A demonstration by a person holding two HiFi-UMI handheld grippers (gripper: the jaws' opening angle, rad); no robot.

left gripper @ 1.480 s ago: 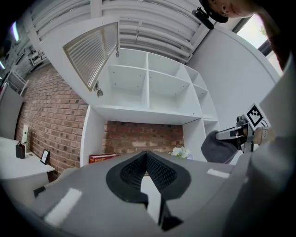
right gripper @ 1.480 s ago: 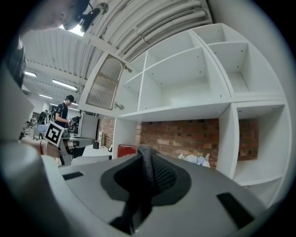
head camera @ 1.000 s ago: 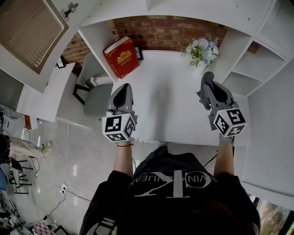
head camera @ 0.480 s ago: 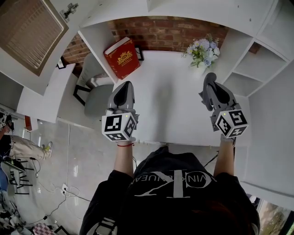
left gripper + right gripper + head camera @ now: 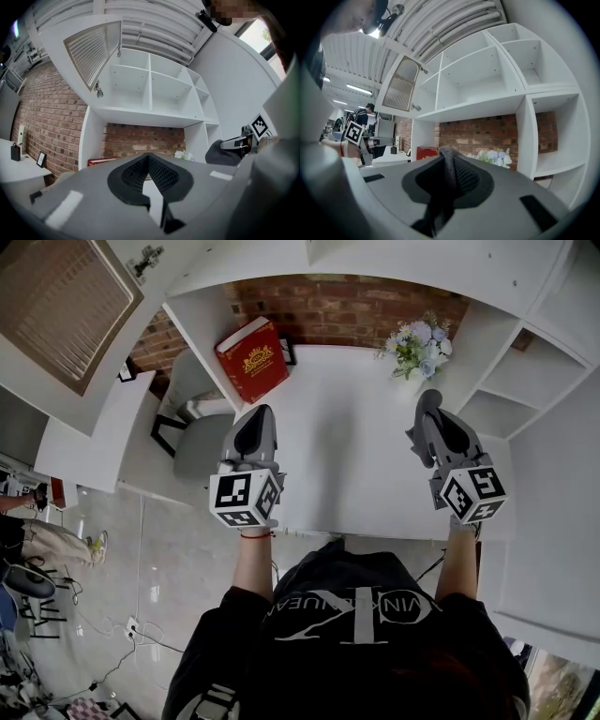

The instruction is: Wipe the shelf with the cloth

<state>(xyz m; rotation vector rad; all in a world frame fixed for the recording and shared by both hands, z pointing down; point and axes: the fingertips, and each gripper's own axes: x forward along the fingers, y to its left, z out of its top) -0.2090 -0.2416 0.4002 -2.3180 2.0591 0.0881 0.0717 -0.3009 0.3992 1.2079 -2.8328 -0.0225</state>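
Observation:
My right gripper [image 5: 427, 401] hovers over the right side of the white shelf surface [image 5: 347, 437], pointing level toward the brick back wall. It is shut on a dark grey cloth [image 5: 448, 174] that fills the gap between its jaws; the cloth [image 5: 217, 152] bulges under the gripper in the left gripper view. My left gripper [image 5: 255, 416] is held over the shelf's left front edge. It is shut too, its fingertips [image 5: 149, 157] meet with nothing between them. Both grippers are above the surface, and I cannot see either one touching it.
A red book [image 5: 251, 356] leans at the back left and a vase of pale flowers [image 5: 412, 341] stands at the back right. White side compartments [image 5: 506, 390] lie to the right, upper cubbies [image 5: 150, 84] above. A grey chair [image 5: 199, 441] stands left of the shelf.

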